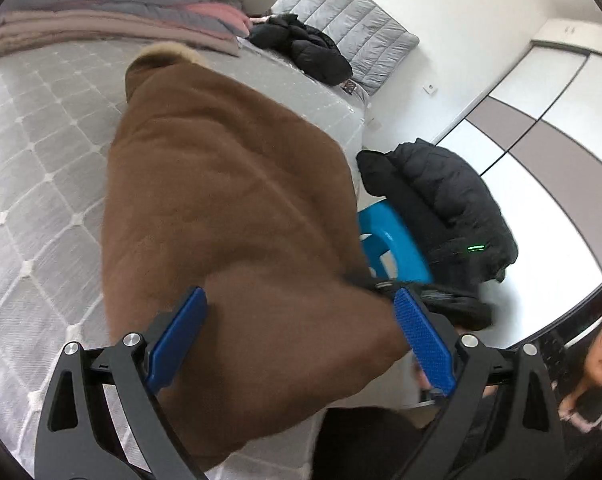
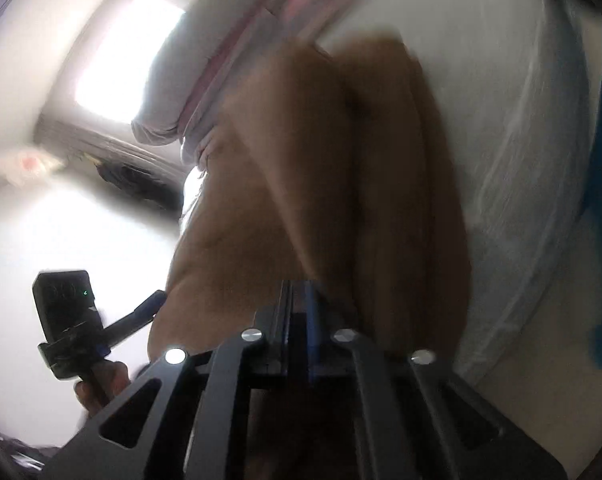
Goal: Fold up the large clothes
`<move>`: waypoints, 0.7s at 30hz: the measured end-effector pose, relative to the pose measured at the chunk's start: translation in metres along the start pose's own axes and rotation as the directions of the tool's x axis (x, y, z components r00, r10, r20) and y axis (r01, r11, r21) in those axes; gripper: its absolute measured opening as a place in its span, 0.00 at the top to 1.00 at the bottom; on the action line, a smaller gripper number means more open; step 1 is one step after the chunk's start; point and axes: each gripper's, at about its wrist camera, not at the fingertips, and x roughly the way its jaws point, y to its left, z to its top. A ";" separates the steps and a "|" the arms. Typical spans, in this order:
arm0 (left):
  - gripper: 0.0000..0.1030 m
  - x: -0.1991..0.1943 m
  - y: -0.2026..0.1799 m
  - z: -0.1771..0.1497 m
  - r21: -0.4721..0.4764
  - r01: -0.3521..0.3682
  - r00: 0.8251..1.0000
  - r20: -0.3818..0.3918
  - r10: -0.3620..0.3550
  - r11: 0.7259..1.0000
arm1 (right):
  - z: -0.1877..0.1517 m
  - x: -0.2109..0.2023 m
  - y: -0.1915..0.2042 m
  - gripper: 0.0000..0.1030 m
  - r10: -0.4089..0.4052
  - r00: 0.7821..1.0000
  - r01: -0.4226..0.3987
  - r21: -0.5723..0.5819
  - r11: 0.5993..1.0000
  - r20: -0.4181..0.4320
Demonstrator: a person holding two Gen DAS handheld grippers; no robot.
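The brown coat lies lengthwise along the bed's right edge, collar toward the stacked quilts. The left gripper stands wide open over the hem, pinching nothing. The right gripper looks clamped shut against the hem, though blur hides any fabric caught. Folding looks mid-course; next, lift the hem toward the collar.

Left gripper: black skeletal frame with triangular cut-outs, silver round screw heads, blue textured pads. Right gripper: same black frame, silver screws, blue pad edges.
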 end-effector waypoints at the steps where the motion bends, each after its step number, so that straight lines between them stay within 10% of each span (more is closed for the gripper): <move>1: 0.12 -0.004 0.003 0.000 -0.007 0.001 1.000 0.007 -0.001 1.000 | -0.006 -0.015 0.017 0.72 0.042 0.999 -0.041 -0.042 0.998 0.032; 4: 0.12 -0.014 0.012 -0.002 -0.077 0.054 0.998 0.034 -0.052 0.996 | -0.026 -0.029 0.043 0.44 0.116 0.993 -0.114 -0.117 0.987 0.016; 6: 0.12 -0.012 0.011 -0.006 -0.062 0.060 0.998 0.020 -0.059 0.996 | -0.041 -0.005 0.036 0.52 -0.116 0.990 0.101 -0.167 0.981 -0.085; 12: 0.12 -0.026 -0.013 -0.016 0.012 0.035 0.999 -0.003 -0.035 0.999 | -0.051 0.000 0.052 0.63 -0.314 0.947 0.291 -0.244 0.925 -0.062; 16: 0.12 -0.048 -0.020 -0.026 0.109 -0.126 0.991 0.055 0.121 0.986 | -0.041 0.013 0.064 0.61 -0.346 0.937 0.326 -0.242 0.914 -0.044; 21: 0.12 -0.066 -0.021 -0.032 0.191 -0.319 0.945 0.133 0.298 0.928 | -0.048 -0.026 0.096 0.32 -0.281 0.950 0.306 -0.222 0.926 0.137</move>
